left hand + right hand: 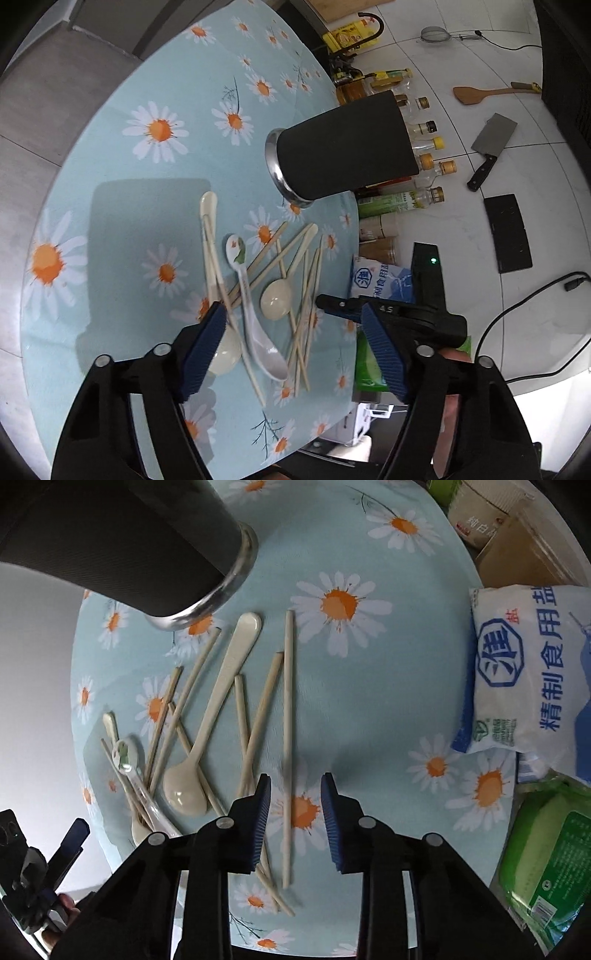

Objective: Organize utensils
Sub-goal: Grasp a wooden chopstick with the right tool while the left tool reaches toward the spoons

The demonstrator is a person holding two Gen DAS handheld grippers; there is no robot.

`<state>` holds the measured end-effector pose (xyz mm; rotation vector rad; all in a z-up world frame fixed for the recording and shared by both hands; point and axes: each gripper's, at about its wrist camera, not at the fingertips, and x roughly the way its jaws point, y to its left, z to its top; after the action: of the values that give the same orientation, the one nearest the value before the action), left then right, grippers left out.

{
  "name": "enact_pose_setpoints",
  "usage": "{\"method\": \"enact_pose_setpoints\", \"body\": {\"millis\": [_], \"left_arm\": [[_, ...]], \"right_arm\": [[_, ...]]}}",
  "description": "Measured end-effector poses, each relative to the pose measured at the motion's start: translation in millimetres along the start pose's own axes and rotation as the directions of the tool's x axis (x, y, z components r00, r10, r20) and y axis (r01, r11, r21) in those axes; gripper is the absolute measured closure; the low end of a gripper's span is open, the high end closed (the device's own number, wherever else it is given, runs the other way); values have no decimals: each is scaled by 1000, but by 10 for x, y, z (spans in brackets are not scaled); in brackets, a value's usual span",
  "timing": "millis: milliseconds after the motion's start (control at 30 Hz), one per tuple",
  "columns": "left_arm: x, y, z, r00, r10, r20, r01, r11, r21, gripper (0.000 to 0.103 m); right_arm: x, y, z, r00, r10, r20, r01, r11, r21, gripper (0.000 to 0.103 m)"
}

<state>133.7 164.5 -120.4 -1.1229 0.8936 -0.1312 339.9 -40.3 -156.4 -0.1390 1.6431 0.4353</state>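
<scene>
Round tabletop [110, 177] under a pale blue cloth printed with daisies. Near its far edge, a black holder [343, 147] with a shiny metal base, standing upright. In front of the holder, a loose scatter of utensils: pale wooden chopsticks [287, 738] lying criss-cross, a cream spoon [218, 709] with its bowl toward the camera, a white spoon with a green print [255, 317] on its handle, and a second cream spoon [212, 273] at the left side of the heap, its bowl partly hidden behind a finger. Left gripper [295, 350] hovering over the near end of the heap, blue ribbed fingers [203, 350] spread wide, with the white spoon and several chopstick ends between them but nothing pinched. Right gripper [295, 819] pointing steeply down at the cloth, fingers [258, 823] narrowly apart, one long chopstick lying in the gap between them, pads clear of it on both sides; whether the tips touch the cloth cannot be told. Beside the tabletop on the right, a blue and white bag of salt [528, 672] and a green packet [550, 867]. Further off, on the tiled floor, a row of bottles [424, 147], a cleaver [491, 147] and a wooden spatula [476, 94].
</scene>
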Motion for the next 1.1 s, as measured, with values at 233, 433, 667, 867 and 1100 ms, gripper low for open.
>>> {"method": "enact_pose_setpoints", "body": {"millis": [233,433,667,867,1100], "left_arm": [[186,53,170,998,-34,-48,35,999,3,43],[287,130,232,995,-52,-88,52,999,-1,51],[379,189,250,994,-45,-102,42,999,-29,55],[424,145,239,994,-9,-105,5,999,-40,55],[549,61,193,989,103,-108,-106,994,-23,55]], "right_arm": [[67,144,82,993,-116,18,116,993,-5,88],[191,488,116,974,-227,11,227,973,-30,97],[257,573,150,982,-190,-5,190,982,-14,98],[127,311,123,997,-67,-30,66,997,-33,98],[-113,113,10,999,49,-1,-49,996,-79,98]]}}
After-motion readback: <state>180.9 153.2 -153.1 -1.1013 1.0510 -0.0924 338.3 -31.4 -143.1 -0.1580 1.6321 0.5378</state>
